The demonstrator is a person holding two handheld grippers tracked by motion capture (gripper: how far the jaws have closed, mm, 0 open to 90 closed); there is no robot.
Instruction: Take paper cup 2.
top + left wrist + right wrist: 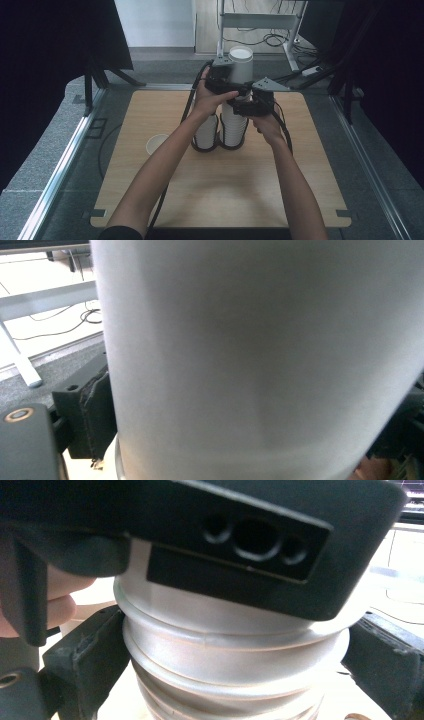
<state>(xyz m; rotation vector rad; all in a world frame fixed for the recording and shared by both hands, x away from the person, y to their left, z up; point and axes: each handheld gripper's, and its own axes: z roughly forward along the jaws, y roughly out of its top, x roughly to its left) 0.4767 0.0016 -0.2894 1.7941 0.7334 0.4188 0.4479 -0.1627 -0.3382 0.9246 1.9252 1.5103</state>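
High view, left gripper (235,80) pinching the tall white paper cup (241,64) lifted above the stack of white paper cups (234,127), right gripper (245,106) clamped round that stack mid-table on the wooden tabletop (225,185).

The place reads as a lab or recording room set up for handling trials. A plain wooden bench (150,110) sits inside a frame of aluminium rails (57,172) on grey carpet (30,165), with black curtains (45,45) hung to either side of the fingers. Beyond the fingers, a white metal desk frame (260,21) stands over loose cables (272,39) and a power strip (311,71) on the floor. A black tripod leg (102,75) stands left of the fingers.
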